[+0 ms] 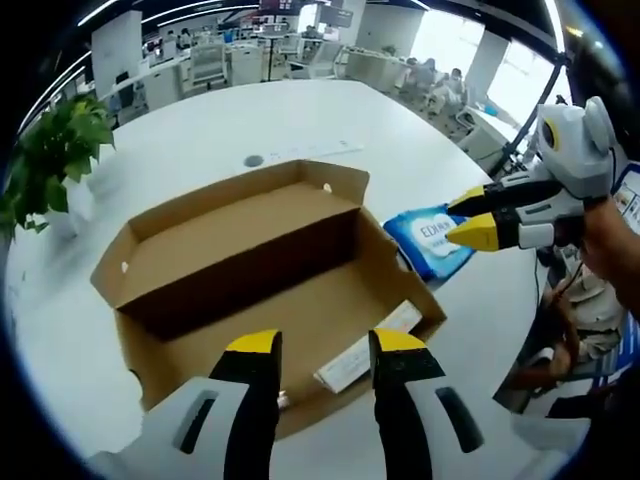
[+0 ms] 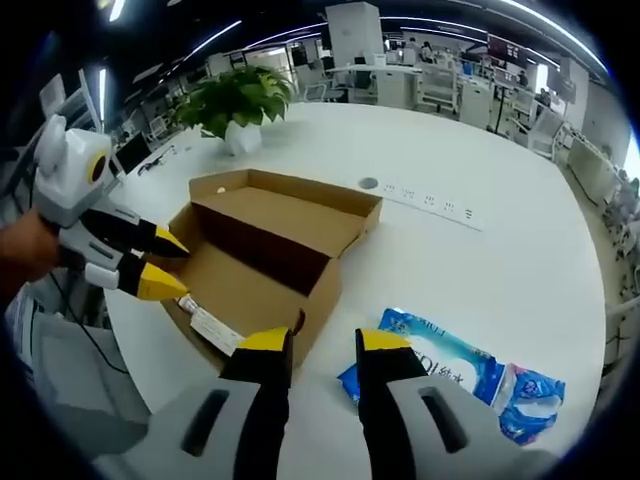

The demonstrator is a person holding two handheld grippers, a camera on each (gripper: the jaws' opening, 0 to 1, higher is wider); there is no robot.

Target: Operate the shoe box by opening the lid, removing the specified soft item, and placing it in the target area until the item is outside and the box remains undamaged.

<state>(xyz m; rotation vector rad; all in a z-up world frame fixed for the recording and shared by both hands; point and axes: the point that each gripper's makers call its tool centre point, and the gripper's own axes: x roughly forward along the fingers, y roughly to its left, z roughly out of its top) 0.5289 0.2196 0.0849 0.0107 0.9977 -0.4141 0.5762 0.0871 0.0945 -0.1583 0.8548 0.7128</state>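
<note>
An open brown cardboard shoe box (image 1: 260, 270) (image 2: 270, 245) lies on the white table with its lid folded back and nothing soft inside. A blue soft pack of wipes (image 1: 430, 240) (image 2: 460, 375) lies on the table beside the box. My left gripper (image 1: 322, 345) hovers open over the box's near wall; it also appears as the left gripper (image 2: 165, 262) at the box's end. My right gripper (image 2: 325, 345) is open just above the pack's near end; from the other view the right gripper (image 1: 470, 215) hangs over the pack.
A white label strip (image 1: 365, 345) (image 2: 212, 325) lies on the box's near edge. A potted plant (image 1: 55, 160) (image 2: 235, 105) stands on the table beyond the box. A socket strip (image 2: 435, 205) runs across the table. Office desks fill the background.
</note>
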